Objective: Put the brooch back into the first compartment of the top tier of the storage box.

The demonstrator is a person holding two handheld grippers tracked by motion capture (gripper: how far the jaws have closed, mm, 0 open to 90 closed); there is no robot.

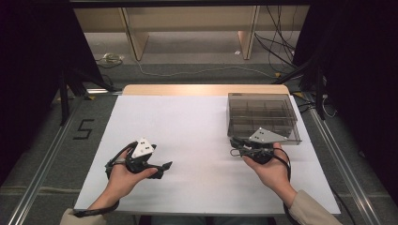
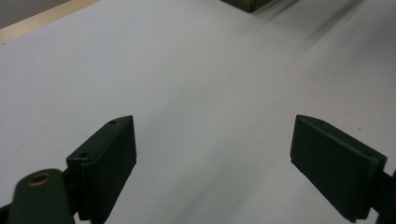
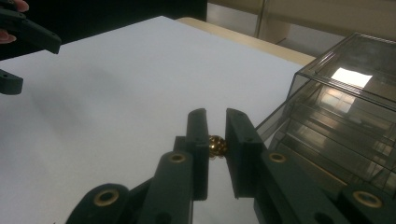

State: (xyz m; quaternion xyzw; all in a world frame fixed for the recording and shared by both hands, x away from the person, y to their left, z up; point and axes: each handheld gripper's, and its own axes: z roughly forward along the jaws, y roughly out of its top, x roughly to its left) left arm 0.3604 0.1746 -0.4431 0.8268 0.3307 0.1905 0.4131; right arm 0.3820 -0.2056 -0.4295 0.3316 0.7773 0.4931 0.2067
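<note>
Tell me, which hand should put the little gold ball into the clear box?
Probably the right. The right gripper already pinches the small gold ball and sits beside the clear box. The left gripper is open, with nothing in it, farther off.

Two forearms reach in over the table from the near edge, each hand gripping a two-jaw tool. The left hand [image 1: 123, 174] holds the left gripper [image 1: 159, 169] low over the table's left half, its jaws spread wide apart and pointing toward the centre, a grey three-cornered plate on top. The right hand [image 1: 268, 168] holds the right gripper [image 1: 234, 146] farther forward on the right side, its jaws drawn close together on a small gold-coloured ball [image 3: 216, 145] between the pads. Beige sleeves cover both wrists.
</note>
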